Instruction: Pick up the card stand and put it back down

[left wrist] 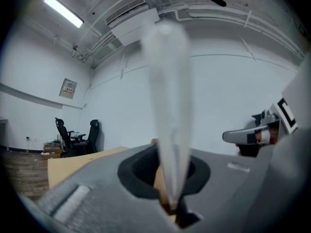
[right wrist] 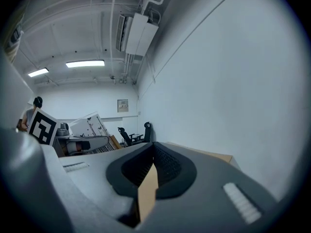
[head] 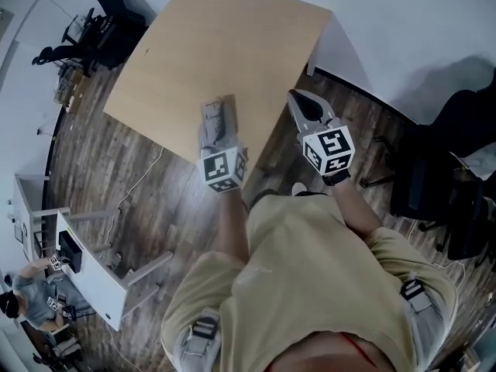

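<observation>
The card stand (left wrist: 167, 101) is a clear, upright acrylic piece. My left gripper (left wrist: 170, 200) is shut on its lower edge, and the stand rises in front of the camera, blurred. In the head view the left gripper (head: 219, 108) reaches over the near edge of the bare wooden table (head: 209, 53). My right gripper (head: 297, 98) is beside the table's right edge, above the floor. Its jaws are closed together with nothing between them (right wrist: 148, 178). Both grippers point level toward the far white wall.
Black office chairs (head: 101, 25) stand past the table's far left corner, and another black chair (head: 453, 169) is at my right. A white desk (head: 89, 266) and a person (head: 31, 293) are at lower left. A thin cable (head: 143, 180) lies on the wooden floor.
</observation>
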Tool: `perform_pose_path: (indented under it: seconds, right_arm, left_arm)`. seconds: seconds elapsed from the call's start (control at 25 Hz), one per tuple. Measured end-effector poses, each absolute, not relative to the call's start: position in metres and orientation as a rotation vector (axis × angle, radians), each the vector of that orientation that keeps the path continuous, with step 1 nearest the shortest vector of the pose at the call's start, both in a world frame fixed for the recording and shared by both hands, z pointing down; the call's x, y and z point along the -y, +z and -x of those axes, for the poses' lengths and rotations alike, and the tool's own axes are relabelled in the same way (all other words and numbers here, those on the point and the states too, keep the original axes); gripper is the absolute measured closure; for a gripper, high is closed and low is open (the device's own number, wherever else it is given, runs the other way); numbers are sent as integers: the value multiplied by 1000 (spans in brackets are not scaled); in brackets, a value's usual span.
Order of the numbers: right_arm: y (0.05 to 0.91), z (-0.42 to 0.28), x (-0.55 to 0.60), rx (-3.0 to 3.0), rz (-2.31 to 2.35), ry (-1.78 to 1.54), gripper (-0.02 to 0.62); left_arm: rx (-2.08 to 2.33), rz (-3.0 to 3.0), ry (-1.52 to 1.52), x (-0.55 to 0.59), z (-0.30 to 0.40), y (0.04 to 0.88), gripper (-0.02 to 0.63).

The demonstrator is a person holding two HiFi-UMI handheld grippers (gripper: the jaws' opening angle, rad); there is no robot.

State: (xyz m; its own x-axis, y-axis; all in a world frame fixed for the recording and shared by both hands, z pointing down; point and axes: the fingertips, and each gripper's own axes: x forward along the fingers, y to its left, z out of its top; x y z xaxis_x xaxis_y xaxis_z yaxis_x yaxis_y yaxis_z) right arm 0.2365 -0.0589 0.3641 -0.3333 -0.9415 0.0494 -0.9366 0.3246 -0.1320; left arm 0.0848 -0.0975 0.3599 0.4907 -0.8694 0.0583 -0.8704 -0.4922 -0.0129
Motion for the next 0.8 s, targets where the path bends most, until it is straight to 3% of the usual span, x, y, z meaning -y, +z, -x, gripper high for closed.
perform_pose_path:
  seconds: [0.8]
  right_arm:
    - [455,-340,195,-2492,2004,-491,592]
  left_arm:
    - [1443,-2873,544,236,-226,459,581]
